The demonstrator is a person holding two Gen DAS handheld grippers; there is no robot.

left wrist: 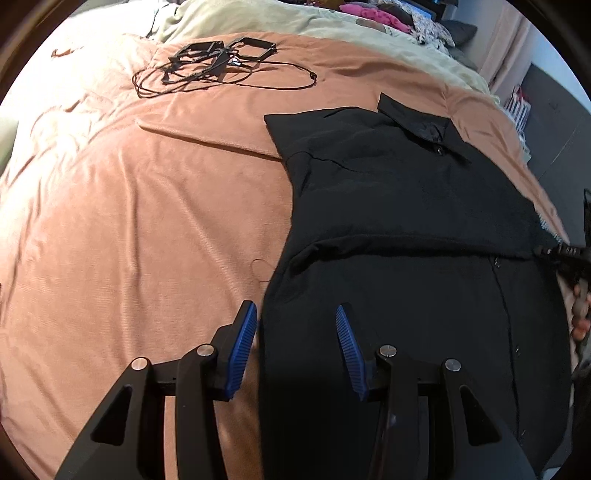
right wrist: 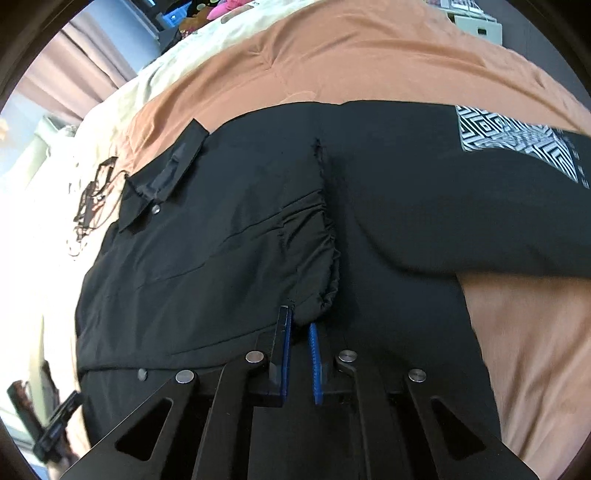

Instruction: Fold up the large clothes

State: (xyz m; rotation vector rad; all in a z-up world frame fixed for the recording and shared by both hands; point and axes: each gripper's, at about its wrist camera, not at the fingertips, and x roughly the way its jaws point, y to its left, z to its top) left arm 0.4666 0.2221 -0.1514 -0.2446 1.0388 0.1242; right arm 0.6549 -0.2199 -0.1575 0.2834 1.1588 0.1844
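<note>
A large black button shirt (left wrist: 406, 206) lies on an orange bedspread (left wrist: 147, 221), collar at the far end, one side folded across its front. My left gripper (left wrist: 295, 314) is open and empty, hovering over the shirt's left edge near the hem. In the right wrist view the same shirt (right wrist: 221, 240) fills the middle, with a black-and-white patterned patch (right wrist: 513, 136) on its right sleeve. My right gripper (right wrist: 300, 321) is shut on a bunched fold of the shirt's fabric (right wrist: 325, 266) and holds it just above the body of the shirt.
A tangle of black cables and frames (left wrist: 221, 62) lies on the bedspread far behind the shirt. A pale green blanket (left wrist: 295, 22) and pillows are at the bed's head. A dark wall and floor edge (left wrist: 554, 147) lie to the right.
</note>
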